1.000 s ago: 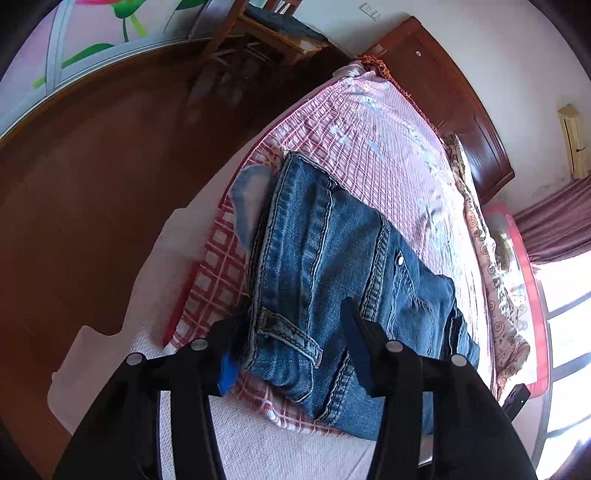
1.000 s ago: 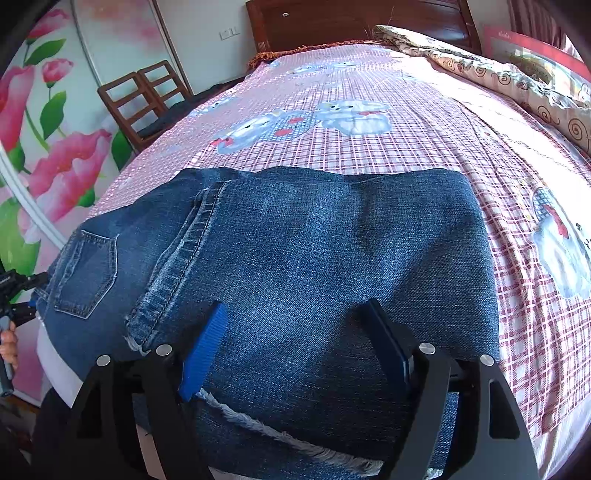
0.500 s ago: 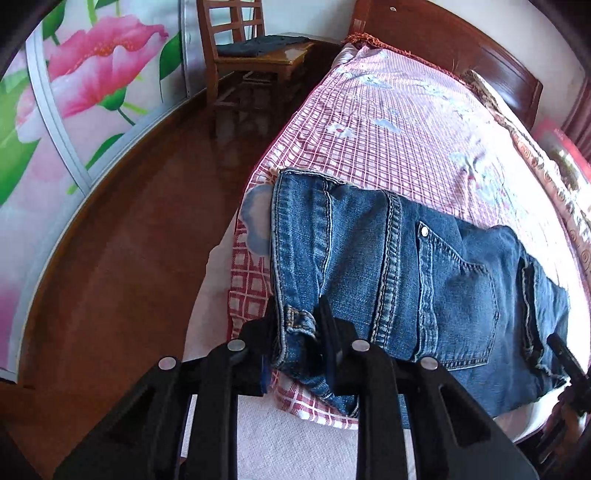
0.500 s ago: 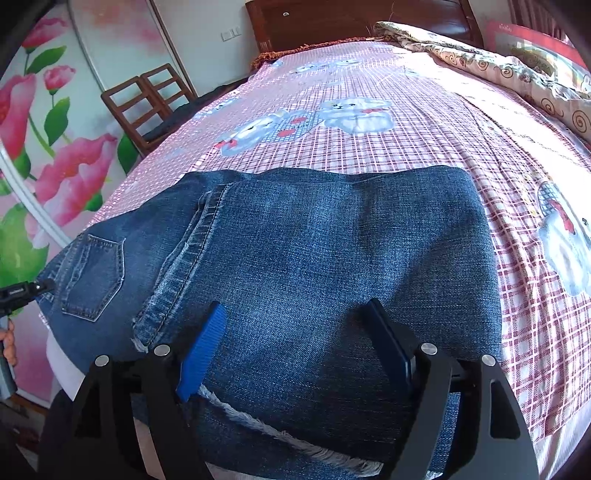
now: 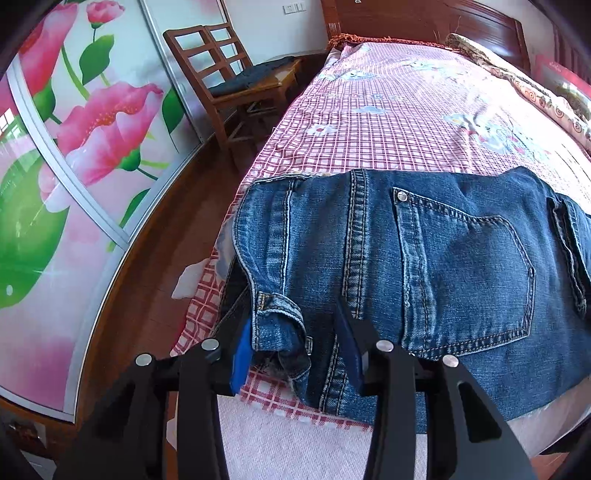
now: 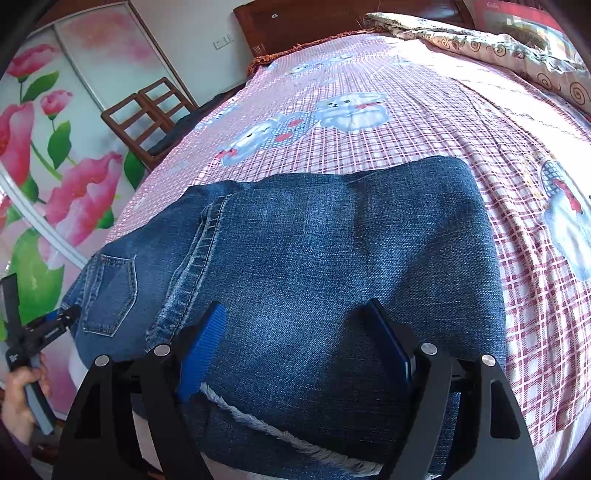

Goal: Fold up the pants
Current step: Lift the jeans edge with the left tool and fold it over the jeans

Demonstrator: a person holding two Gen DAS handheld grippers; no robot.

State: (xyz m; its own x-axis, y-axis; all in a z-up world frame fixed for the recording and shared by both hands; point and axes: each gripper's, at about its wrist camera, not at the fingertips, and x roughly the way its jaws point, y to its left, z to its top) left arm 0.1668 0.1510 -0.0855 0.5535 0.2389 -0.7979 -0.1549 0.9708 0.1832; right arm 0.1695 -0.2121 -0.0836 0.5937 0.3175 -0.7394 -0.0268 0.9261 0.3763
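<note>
Folded blue jeans (image 5: 443, 258) lie across the near end of the bed, back pocket up. My left gripper (image 5: 295, 347) is at their left end with the waistband corner (image 5: 277, 317) and its belt loop between the blue pads. Its jaws are opening, and the right pad stands off the bunched corner. In the right wrist view the jeans (image 6: 332, 251) show a folded leg with a frayed hem (image 6: 266, 424) near me. My right gripper (image 6: 299, 339) hovers open and wide over that denim, gripping nothing. The left gripper (image 6: 55, 325) and the hand holding it (image 6: 18, 398) show at the far left.
The bed has a pink checked sheet (image 5: 406, 122) with bear prints and a wooden headboard (image 5: 424, 18) at the far end. A patterned quilt (image 6: 498, 48) lies along the right side. A wooden chair (image 5: 236, 77) and flowered sliding doors (image 5: 74, 147) border the brown floor (image 5: 166, 240).
The left gripper rolled and swung so the bed now runs straight ahead. It pinched the waistband corner half a second ago and its jaws have since widened. The right gripper stayed put.
</note>
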